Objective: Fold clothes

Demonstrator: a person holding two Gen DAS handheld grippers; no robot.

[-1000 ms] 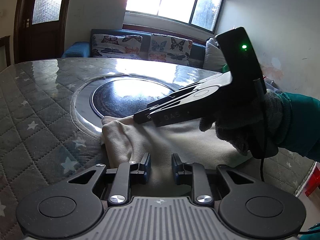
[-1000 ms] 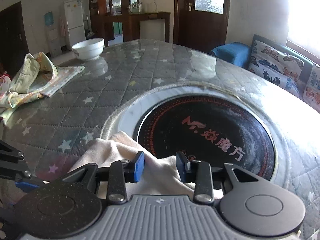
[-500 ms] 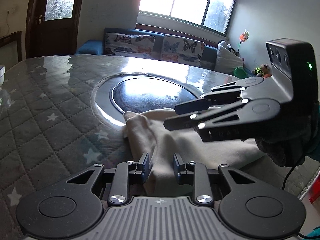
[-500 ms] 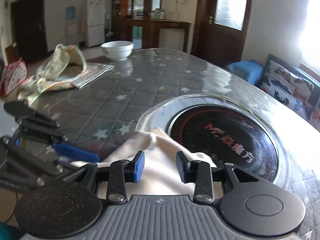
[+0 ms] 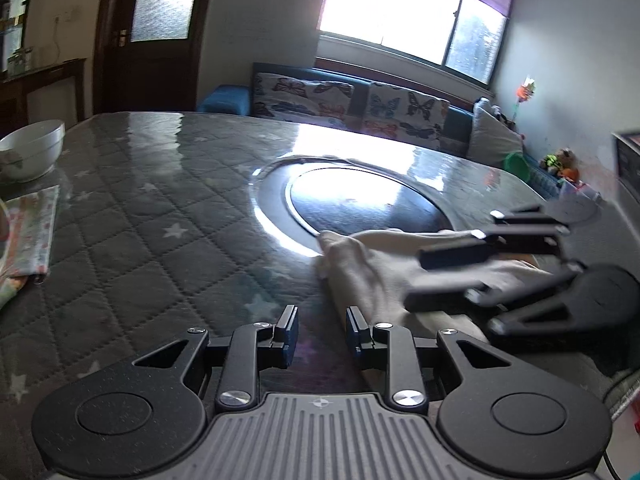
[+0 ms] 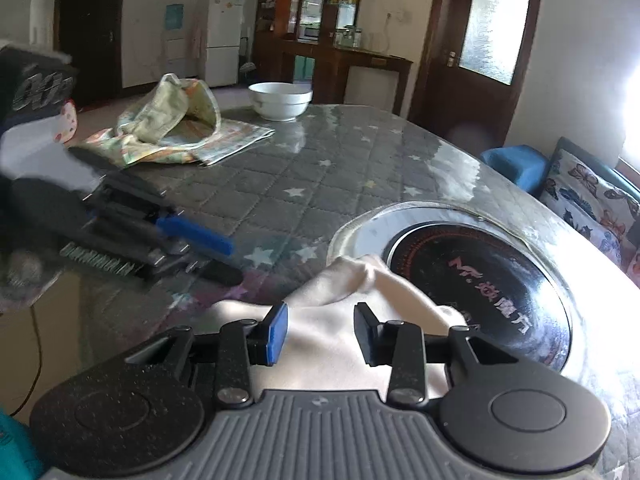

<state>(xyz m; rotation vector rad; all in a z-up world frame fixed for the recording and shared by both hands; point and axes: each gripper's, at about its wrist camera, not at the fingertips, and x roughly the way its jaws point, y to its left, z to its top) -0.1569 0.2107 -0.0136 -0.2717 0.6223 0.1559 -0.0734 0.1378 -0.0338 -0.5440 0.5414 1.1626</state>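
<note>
A folded cream garment point(image 5: 372, 268) lies on the quilted table beside the round cooktop point(image 5: 360, 204); it also shows in the right wrist view point(image 6: 344, 320). My left gripper point(image 5: 322, 330) is open and empty, above the table just left of the garment. My right gripper point(image 6: 320, 330) is open and empty, hovering over the garment. In the left wrist view the right gripper point(image 5: 452, 276) appears blurred over the garment's right part. In the right wrist view the left gripper point(image 6: 212, 256) appears blurred at the left.
A floral cloth pile point(image 6: 168, 132) and a white bowl point(image 6: 280, 100) sit at the table's far side. The bowl point(image 5: 30, 154) and cloth point(image 5: 24, 240) also show at left. A sofa with butterfly cushions point(image 5: 348, 100) stands behind the table.
Both grippers have drawn back and apart from the garment. The left gripper moved left off the cloth; the right one lifted and pulled away. The garment stays folded on the table.
</note>
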